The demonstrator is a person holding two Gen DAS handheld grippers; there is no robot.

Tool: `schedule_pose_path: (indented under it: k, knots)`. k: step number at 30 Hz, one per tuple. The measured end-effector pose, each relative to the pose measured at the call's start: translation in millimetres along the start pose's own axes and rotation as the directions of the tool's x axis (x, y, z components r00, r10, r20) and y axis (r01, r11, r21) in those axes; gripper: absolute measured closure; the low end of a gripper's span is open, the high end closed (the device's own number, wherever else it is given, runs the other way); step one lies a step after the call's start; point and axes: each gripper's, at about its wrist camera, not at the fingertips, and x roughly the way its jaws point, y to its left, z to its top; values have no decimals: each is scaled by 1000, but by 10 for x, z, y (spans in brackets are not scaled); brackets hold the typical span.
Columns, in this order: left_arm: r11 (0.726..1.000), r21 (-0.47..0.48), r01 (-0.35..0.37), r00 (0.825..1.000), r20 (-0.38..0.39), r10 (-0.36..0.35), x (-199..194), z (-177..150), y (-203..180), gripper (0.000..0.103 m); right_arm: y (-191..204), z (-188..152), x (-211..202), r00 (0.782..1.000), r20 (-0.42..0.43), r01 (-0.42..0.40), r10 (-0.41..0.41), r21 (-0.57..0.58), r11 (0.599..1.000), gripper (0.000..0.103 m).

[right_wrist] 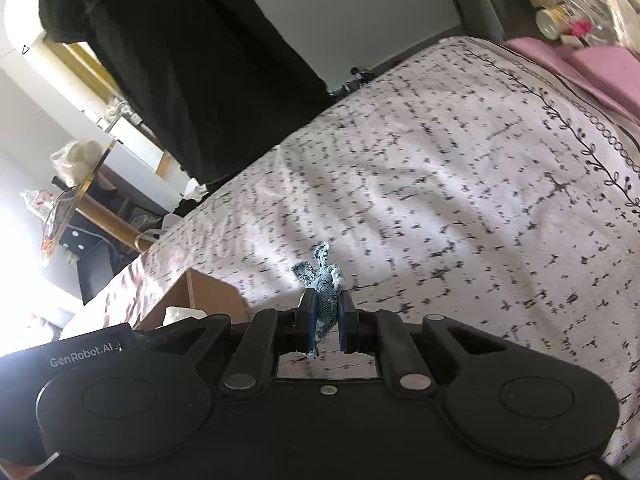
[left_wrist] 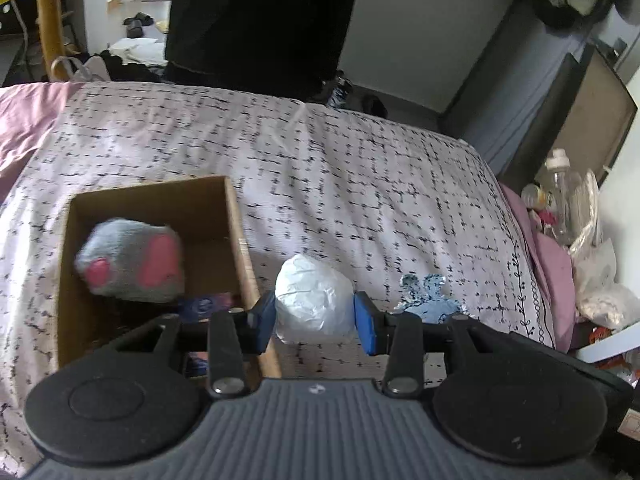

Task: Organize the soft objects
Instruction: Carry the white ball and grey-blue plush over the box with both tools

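The left gripper [left_wrist: 315, 317] grips a white crumpled ball [left_wrist: 314, 300] with the cardboard box [left_wrist: 150, 196] at 10 o'clock, nearer than the right gripper [right_wrist: 325, 320], clamped on a blue fabric toy [right_wrist: 326, 284].

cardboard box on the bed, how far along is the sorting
Done: a grey-and-pink plush lies in the cardboard box. In hand: the left claw grips a white crumpled ball; the right claw pinches a blue fabric toy. Left: both go in.
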Motion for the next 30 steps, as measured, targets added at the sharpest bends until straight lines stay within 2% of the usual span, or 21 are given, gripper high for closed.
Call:
schedule_pose_path:
  k: [11,20,26,30]
  knots:
    - [997,-79,-25,999,29,27,-222,-23,512,62,476,-80,-15,1000,6,-31,31,-65,997,92]
    - [992,-127,-21,1000,16,24,-249,-85,826,62,821,-114,78,999,3,-50,50,-118,992,92]
    - [989,-141,32,998,-40,-38,-170,-146,924,62,994,-155,162,999,-6,-51,51,-146,988,92]
    - [984,-164,70,992,-92,-86,-97,-174,966,55,1104,-176,220,999,-11,-52,51,-163,985,92]
